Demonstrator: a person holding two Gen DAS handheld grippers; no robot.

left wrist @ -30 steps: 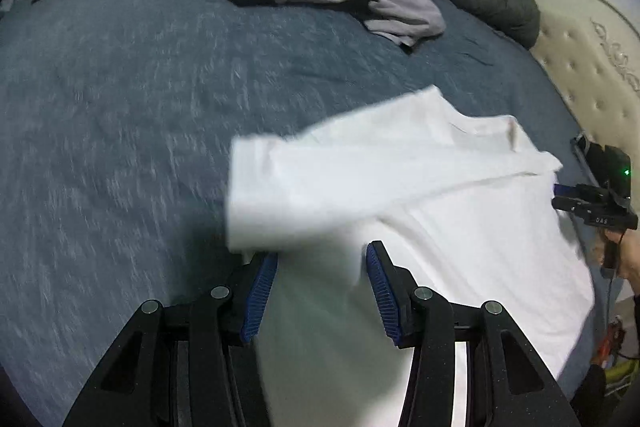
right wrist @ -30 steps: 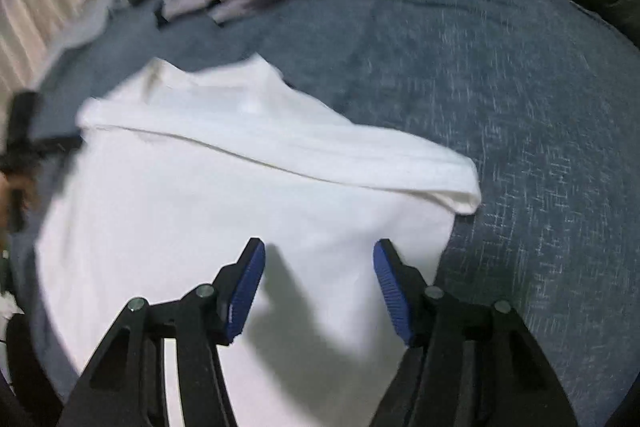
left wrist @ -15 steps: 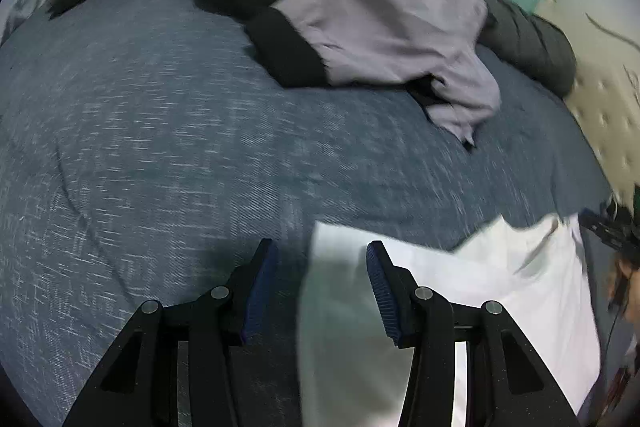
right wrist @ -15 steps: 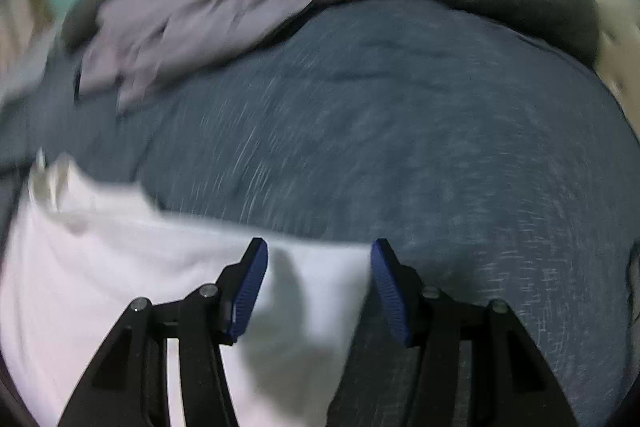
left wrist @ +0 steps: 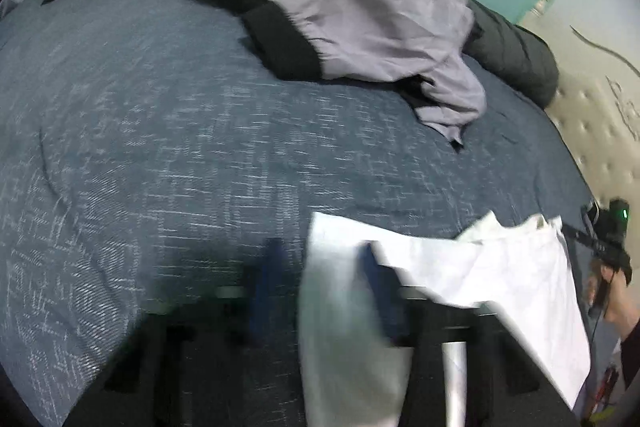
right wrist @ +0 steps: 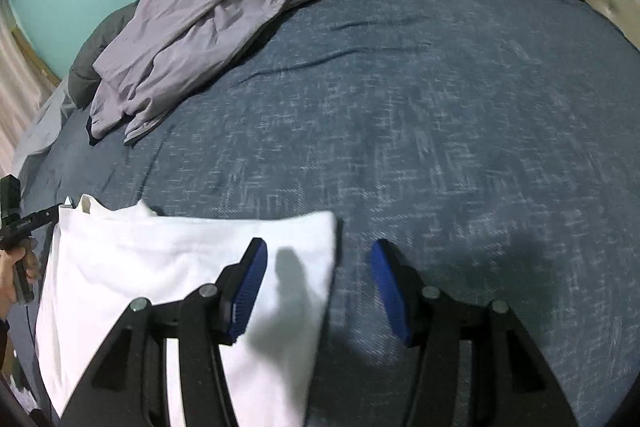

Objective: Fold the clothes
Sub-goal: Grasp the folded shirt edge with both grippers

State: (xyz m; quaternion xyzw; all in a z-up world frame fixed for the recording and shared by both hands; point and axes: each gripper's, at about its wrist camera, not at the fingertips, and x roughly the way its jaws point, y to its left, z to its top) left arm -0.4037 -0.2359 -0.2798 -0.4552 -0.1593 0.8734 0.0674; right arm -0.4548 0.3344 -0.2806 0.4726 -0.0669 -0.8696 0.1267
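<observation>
Left gripper (left wrist: 320, 291) blurred, jaws just closing on near-left corner of white cotton T-shirt (right wrist: 160, 267) flat on blue woven bedspread (right wrist: 440, 107), to lift for folding; right gripper (right wrist: 318, 287) half-open astride the right corner, gripping nothing.

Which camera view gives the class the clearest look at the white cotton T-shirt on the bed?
The right wrist view. There the white cotton T-shirt lies sharp and flat on the blue woven bedspread, its edges and collar visible. The left wrist view shows the same shirt blurred, partly hidden behind the smeared fingers.
</observation>
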